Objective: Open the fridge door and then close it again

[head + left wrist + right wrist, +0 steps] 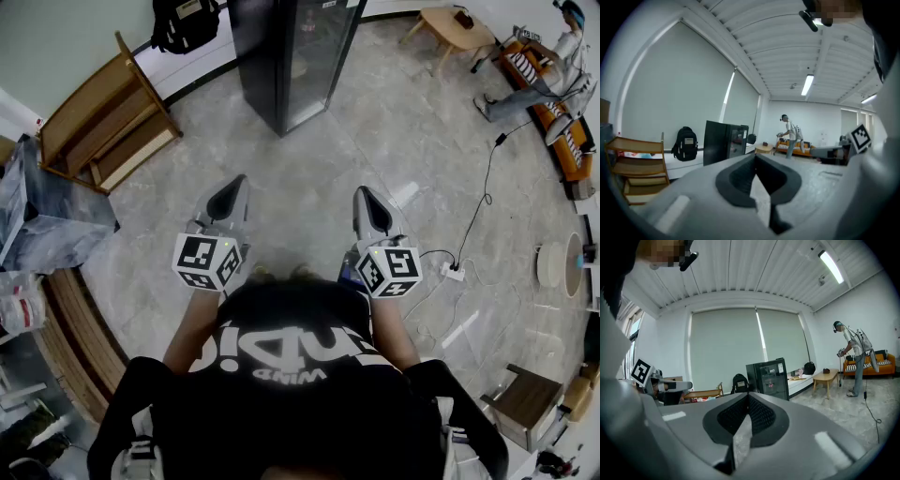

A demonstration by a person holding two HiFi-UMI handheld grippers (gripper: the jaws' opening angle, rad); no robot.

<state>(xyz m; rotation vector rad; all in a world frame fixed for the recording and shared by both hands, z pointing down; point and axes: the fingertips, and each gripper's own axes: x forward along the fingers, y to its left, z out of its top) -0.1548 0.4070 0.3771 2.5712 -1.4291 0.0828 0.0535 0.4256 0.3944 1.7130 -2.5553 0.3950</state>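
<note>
Approach step: fridge shut at top centre, well apart; left gripper and right gripper pressed together, empty; next, walk up and spread one.

The fridge is cut off by the head view's top edge, and so is the backpack near it. What stands behind the fridge's glass door is too dim to tell, and the labels on it are too small to read.
</note>
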